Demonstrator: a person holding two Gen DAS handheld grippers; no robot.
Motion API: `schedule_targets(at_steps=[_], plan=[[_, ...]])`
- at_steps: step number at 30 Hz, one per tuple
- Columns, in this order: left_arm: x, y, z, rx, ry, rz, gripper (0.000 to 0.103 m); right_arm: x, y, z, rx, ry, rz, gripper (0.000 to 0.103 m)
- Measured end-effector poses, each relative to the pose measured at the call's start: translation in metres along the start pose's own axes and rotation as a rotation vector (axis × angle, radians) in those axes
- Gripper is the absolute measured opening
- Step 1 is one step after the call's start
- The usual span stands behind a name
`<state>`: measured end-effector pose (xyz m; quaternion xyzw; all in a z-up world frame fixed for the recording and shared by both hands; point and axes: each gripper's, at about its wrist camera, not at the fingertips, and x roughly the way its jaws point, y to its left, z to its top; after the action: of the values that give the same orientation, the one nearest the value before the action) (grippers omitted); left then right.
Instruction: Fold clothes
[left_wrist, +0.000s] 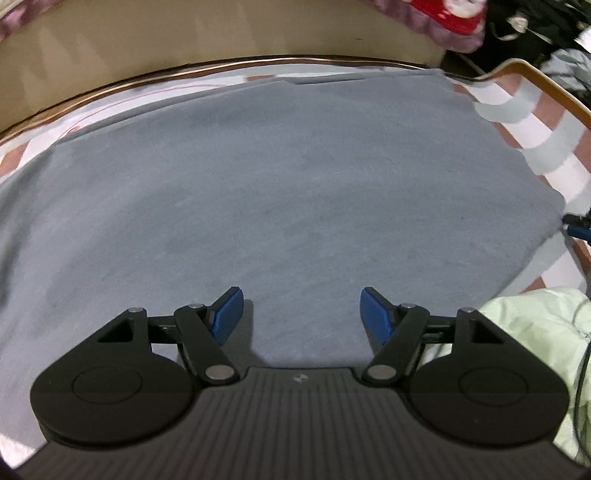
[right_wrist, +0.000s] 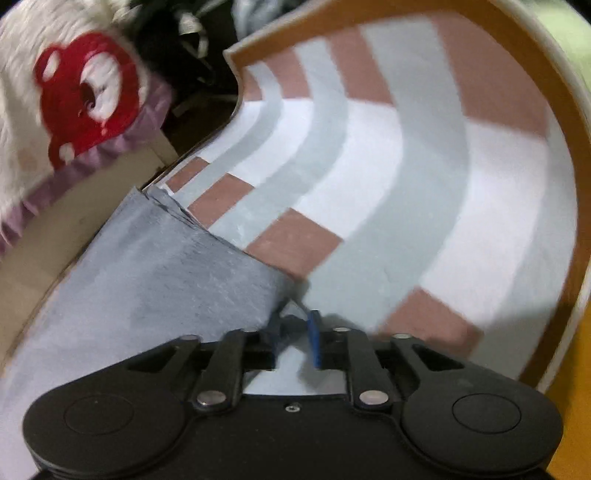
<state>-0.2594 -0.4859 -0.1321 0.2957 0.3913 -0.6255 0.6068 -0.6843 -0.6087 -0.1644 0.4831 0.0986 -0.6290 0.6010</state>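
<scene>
Worktop (right_wrist: 388, 155) carries a checked cover in pink, white and pale grey, with a brown rim. Grey cloth (left_wrist: 277, 192) lies flat on it, folded. Beyond the far edge are a white plush with red print (right_wrist: 85, 92) and dark clutter. Left tongs (left_wrist: 301, 314) hang wide above the cloth, empty. Right tongs (right_wrist: 295, 325) stand narrow at the cloth's corner; whether they pinch it, I cannot tell.

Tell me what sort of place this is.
Probably a lived-in room at home: a grey garment is spread over a checked cloth on a wood-rimmed table, with a red-and-white plush blanket and piled clothes beyond.
</scene>
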Motion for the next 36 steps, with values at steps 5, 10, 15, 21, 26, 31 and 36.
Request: schedule_targets(at_steps=[5, 10, 15, 21, 26, 31, 36], plan=[[0.012, -0.024, 0.012, 0.035, -0.037, -0.131, 0.070, -0.007, -0.020, -0.014, 0.133, 0.110, 0.135, 0.054], [0.025, -0.045, 0.020, 0.085, -0.042, -0.149, 0.070, -0.003, 0.007, -0.027, -0.073, 0.059, 0.088, 0.050], [0.034, -0.045, 0.020, 0.083, -0.022, -0.132, 0.070, 0.017, 0.021, -0.023, -0.182, -0.069, 0.057, 0.038], [0.031, -0.031, 0.019, 0.054, -0.006, -0.134, 0.070, -0.020, 0.041, -0.002, -0.314, -0.281, 0.139, 0.003], [0.041, -0.023, 0.012, -0.004, 0.041, -0.184, 0.070, -0.010, 0.040, -0.001, -0.411, -0.264, 0.069, 0.003], [0.041, -0.034, 0.009, 0.099, 0.060, -0.166, 0.071, 0.008, 0.030, -0.006, -0.367, -0.171, -0.042, 0.004], [0.042, -0.030, 0.010, 0.049, 0.055, -0.193, 0.079, 0.000, 0.039, -0.001, -0.425, -0.185, -0.232, 0.020]])
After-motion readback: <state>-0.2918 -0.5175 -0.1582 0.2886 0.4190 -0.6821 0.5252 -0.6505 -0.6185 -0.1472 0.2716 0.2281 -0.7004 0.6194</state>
